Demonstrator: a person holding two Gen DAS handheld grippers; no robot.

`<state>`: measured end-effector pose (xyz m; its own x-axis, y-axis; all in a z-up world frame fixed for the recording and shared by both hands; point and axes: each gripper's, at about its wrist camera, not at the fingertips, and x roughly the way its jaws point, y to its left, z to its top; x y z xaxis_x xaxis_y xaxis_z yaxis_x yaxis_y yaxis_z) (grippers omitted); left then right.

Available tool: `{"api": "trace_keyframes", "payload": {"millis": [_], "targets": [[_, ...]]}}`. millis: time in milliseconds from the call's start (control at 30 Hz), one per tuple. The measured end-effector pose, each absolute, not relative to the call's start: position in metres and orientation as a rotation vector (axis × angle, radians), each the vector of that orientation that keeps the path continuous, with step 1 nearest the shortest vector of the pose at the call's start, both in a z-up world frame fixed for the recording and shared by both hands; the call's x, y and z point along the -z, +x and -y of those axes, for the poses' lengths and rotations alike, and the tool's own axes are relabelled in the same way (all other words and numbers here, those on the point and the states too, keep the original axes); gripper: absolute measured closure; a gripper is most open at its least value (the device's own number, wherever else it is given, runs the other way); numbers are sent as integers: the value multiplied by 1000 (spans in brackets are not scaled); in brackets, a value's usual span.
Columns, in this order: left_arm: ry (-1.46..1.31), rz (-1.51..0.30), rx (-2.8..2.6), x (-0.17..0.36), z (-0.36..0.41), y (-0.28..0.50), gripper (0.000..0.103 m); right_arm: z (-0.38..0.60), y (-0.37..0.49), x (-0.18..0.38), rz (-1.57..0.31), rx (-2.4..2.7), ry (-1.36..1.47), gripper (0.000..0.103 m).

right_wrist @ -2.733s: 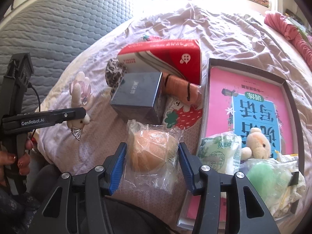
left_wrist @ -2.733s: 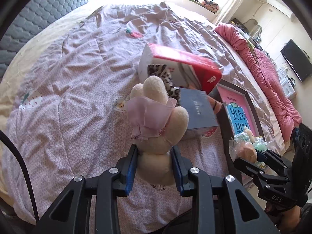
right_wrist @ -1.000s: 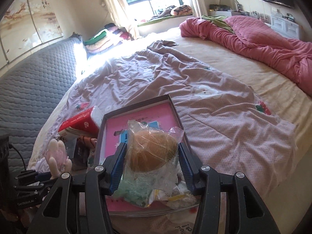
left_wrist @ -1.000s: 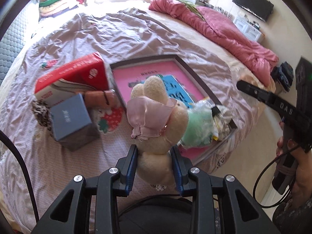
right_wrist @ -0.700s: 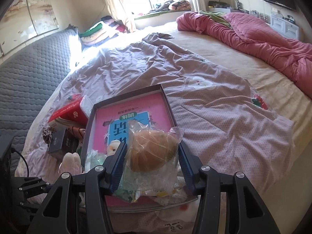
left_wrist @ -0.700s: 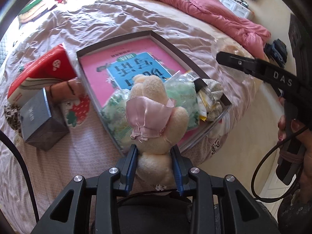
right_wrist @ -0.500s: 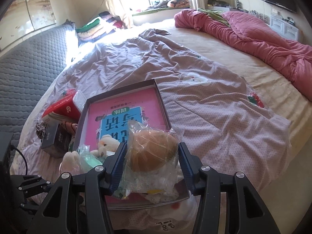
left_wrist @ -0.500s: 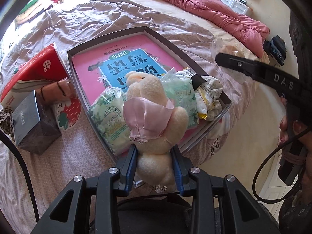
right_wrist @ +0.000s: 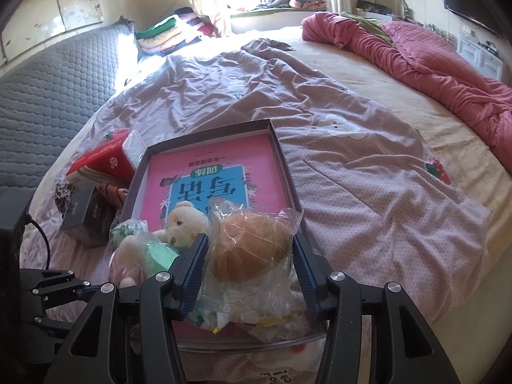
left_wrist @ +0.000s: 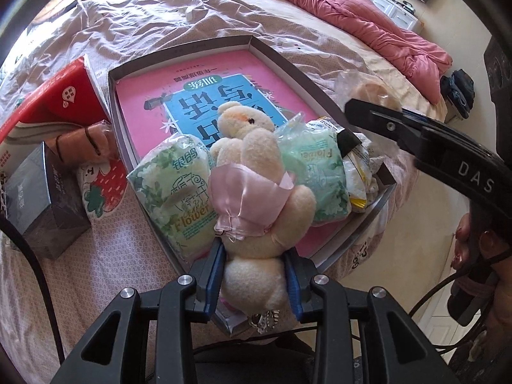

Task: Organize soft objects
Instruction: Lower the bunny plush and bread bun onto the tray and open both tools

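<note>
My left gripper (left_wrist: 254, 275) is shut on a cream plush toy (left_wrist: 256, 211) with a pink satin bow. It hangs over the near end of a dark-rimmed box (left_wrist: 179, 48) that has a pink and blue book on its floor. In the box lie a small teddy bear (left_wrist: 243, 121), two green tissue packs (left_wrist: 179, 188) and some crumpled wrappers (left_wrist: 358, 172). My right gripper (right_wrist: 249, 268) is shut on a bun in a clear bag (right_wrist: 252, 246), above the box's near right corner (right_wrist: 284, 166). The teddy bear (right_wrist: 182, 220) lies just left of the bun.
Left of the box on the bed sit a red tissue box (left_wrist: 57, 102), a dark grey box (left_wrist: 35, 204), a bagged brown roll (left_wrist: 92, 140) and a strawberry-print item (left_wrist: 102, 185). A pink quilt (right_wrist: 432, 57) lies at the far right. The bed's edge is close below the box.
Both grippers have come down and closer to the box. The plush toy now hangs right over the tissue packs, and the bagged bun sits lower over the near right corner.
</note>
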<state>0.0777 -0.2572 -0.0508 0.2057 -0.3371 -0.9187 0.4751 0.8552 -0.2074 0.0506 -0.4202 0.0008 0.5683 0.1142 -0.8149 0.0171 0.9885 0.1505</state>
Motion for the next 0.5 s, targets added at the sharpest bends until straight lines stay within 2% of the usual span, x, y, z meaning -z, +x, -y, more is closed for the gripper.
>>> {"api": "trace_keyframes", "payload": {"millis": [500], "targets": [[80, -1260, 587, 56, 253, 85, 67, 395, 103, 27, -987, -50, 86, 48]]}}
